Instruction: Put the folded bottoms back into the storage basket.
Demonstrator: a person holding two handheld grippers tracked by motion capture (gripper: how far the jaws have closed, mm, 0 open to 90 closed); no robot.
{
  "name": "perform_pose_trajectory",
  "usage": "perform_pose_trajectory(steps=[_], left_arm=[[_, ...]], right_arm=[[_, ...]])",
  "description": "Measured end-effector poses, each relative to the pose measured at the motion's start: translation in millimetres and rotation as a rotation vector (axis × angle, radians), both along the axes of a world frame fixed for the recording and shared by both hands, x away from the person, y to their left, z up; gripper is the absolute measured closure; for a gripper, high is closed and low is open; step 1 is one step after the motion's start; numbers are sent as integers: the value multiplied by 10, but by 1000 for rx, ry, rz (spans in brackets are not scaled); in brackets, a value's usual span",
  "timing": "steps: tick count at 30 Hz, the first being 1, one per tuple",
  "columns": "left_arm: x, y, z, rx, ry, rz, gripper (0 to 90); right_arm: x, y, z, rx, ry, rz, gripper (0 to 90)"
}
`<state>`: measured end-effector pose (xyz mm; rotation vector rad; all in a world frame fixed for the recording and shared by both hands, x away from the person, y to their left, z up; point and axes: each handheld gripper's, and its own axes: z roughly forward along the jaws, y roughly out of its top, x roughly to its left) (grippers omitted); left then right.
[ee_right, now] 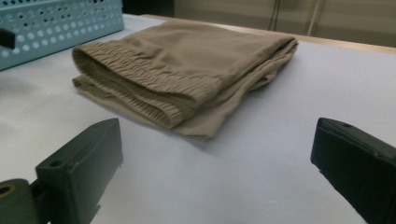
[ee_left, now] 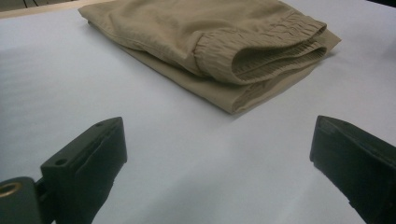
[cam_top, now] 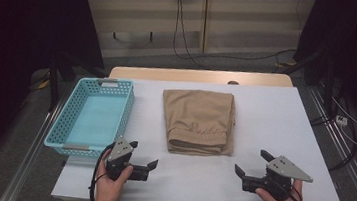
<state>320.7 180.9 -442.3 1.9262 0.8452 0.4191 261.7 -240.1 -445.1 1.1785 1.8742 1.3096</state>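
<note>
Item one: folded tan trousers (cam_top: 198, 121), lying flat near the middle of the white counter (cam_top: 275, 120), elastic waistband turned toward my side, well apart from both of my grippers; in the left gripper view the trousers (ee_left: 210, 42) sit ahead and slightly right of centre, in the right gripper view the same trousers (ee_right: 187, 65) sit ahead and left of centre, waistband folds facing the camera. Item two: light blue perforated basket (cam_top: 95, 114), standing on the counter's left part, just beside the trousers but not touching them, its near short end close to my left hand; a corner of the basket (ee_right: 56, 25) appears at the upper left of the right gripper view. Item three: my left gripper (cam_top: 141, 155), held in my left hand at the near edge of the counter, jaws spread wide with nothing between them, pointing toward the right. Item four: my right gripper (cam_top: 252, 162), held in my right hand at the near right of the counter, jaws likewise spread wide and holding nothing, pointing toward the left, facing the other gripper across bare counter
</note>
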Motion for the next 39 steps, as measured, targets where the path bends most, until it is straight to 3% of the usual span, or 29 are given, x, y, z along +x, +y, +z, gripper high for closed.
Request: perform_pose_trajectory(steps=[2, 3, 6, 16, 20, 21, 27, 30, 31, 33, 36, 37, 38, 39], left_arm=[[-4, 13, -2, -2, 6, 8, 42], [-12, 40, -6, -2, 7, 21, 42], [-16, 50, -8, -1, 2, 17, 51], [-45, 10, -25, 17, 5, -8, 47], [-60, 12, -31, 4, 3, -19, 47], [-60, 13, -30, 11, 3, -23, 47], [-42, 3, -33, 0, 11, -22, 47], [-40, -7, -36, 11, 8, -22, 47], [-34, -22, -43, 14, 10, -37, 47], [-37, -29, -41, 15, 9, -38, 47], [-48, -47, -32, 15, 6, -45, 47], [-46, -47, -29, 21, -1, -48, 47], [-45, -50, -28, 23, -3, -50, 47], [-40, -55, -31, 24, -4, -53, 47]], right_arm=[[10, 17, 3, -5, 15, 15, 33], [23, 54, 13, 1, 35, 50, 38], [44, 111, 12, -9, 35, 78, 35], [129, 171, 66, -23, 53, 93, 44], [180, 244, 75, -31, 105, 126, 47], [218, 305, 83, -47, 140, 162, 57], [354, 467, 123, -73, 161, 230, 55], [402, 497, 135, -78, 188, 256, 66], [455, 527, 126, -74, 222, 290, 90], [469, 541, 117, -76, 234, 295, 90], [499, 571, 101, -102, 251, 310, 93], [515, 591, 124, -134, 232, 285, 88], [515, 591, 124, -134, 232, 285, 88], [550, 630, 165, -178, 218, 295, 84]])
